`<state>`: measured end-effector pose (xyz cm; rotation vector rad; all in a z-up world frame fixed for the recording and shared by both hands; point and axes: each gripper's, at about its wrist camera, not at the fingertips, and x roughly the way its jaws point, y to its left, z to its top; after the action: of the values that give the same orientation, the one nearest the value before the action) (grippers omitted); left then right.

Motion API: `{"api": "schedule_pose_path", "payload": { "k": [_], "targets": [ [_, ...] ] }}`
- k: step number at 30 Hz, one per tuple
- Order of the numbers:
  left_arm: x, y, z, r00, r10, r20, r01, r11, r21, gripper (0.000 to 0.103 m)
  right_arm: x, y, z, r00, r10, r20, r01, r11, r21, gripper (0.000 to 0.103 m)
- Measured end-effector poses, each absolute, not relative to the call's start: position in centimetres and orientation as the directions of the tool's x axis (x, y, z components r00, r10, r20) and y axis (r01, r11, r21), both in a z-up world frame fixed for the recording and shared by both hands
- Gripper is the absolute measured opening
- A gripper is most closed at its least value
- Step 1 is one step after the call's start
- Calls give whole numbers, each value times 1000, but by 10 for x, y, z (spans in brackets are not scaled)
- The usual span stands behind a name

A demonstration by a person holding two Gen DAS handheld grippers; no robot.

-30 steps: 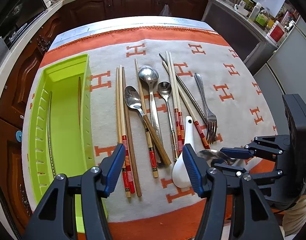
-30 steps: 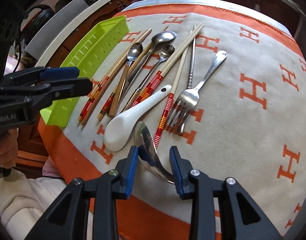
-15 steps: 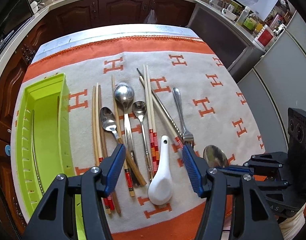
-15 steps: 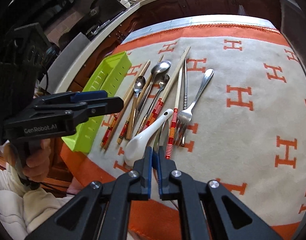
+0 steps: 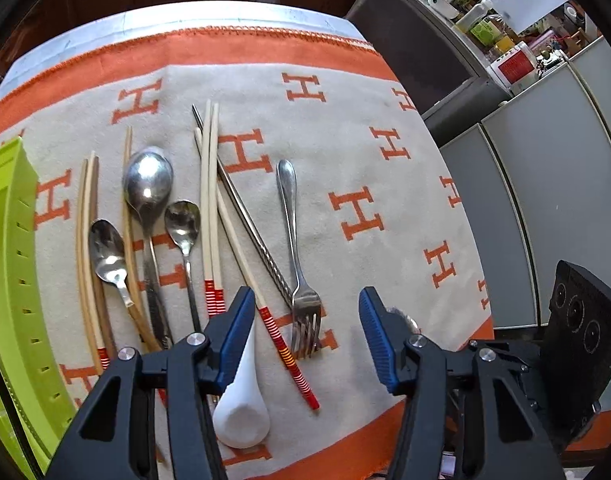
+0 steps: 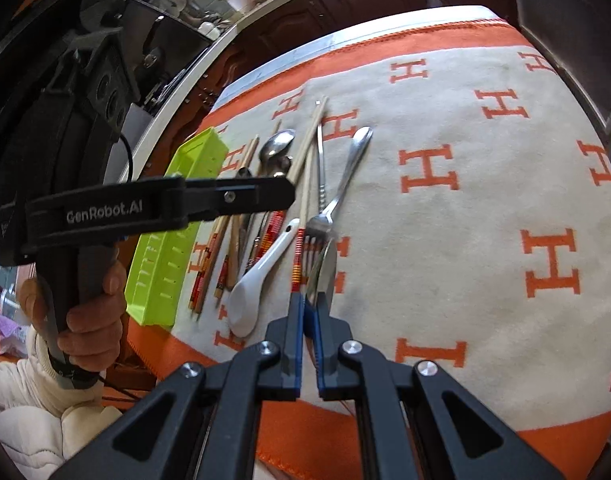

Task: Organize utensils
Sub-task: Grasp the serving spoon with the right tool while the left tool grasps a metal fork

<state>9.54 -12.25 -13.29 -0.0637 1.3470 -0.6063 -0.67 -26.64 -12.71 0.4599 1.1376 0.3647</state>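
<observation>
My right gripper (image 6: 310,304) is shut on a metal spoon (image 6: 323,266) and holds it above the cloth, bowl pointing away; the spoon's edge shows by my left gripper's right finger (image 5: 403,316). My left gripper (image 5: 303,332) is open and empty, above the white ceramic spoon (image 5: 241,404) and the fork (image 5: 299,276). Chopsticks (image 5: 209,208), metal spoons (image 5: 147,188) and a steel chopstick (image 5: 249,228) lie in a row on the cloth. The green tray (image 5: 9,280) sits at the left; it also shows in the right wrist view (image 6: 173,232).
An orange and beige cloth (image 5: 345,152) with H marks covers the table. Grey cabinets (image 5: 545,184) stand to the right of the table, and a cluttered counter (image 5: 505,32) beyond. The table's near edge runs just below the grippers.
My right gripper closed on the metal spoon and lifted it off the cloth. My left gripper moved right, from near the tray to over the white spoon and fork.
</observation>
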Motion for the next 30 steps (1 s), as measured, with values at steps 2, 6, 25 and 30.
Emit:
{"api": "schedule_pose_path", "payload": {
  "k": [2,6,25,30],
  "targets": [
    [97,-125,-143,59,-451,-891,356,843,-403,44,-5,-277,-133,382,495,-780,3,844,537,4],
    [98,-126,-158,8,-464,-886,321,840,-437,31,-3,-290,-142,382,494,-781,64,829,556,4],
    [97,-155,-179,-6,-424,-905,329,854,-402,9,-8,-298,-154,372,502,-781,87,819,568,4],
    [93,-157,-175,50,-382,-923,351,872,-342,2,-9,-296,-154,376,501,-779,87,818,568,4]
  ]
}}
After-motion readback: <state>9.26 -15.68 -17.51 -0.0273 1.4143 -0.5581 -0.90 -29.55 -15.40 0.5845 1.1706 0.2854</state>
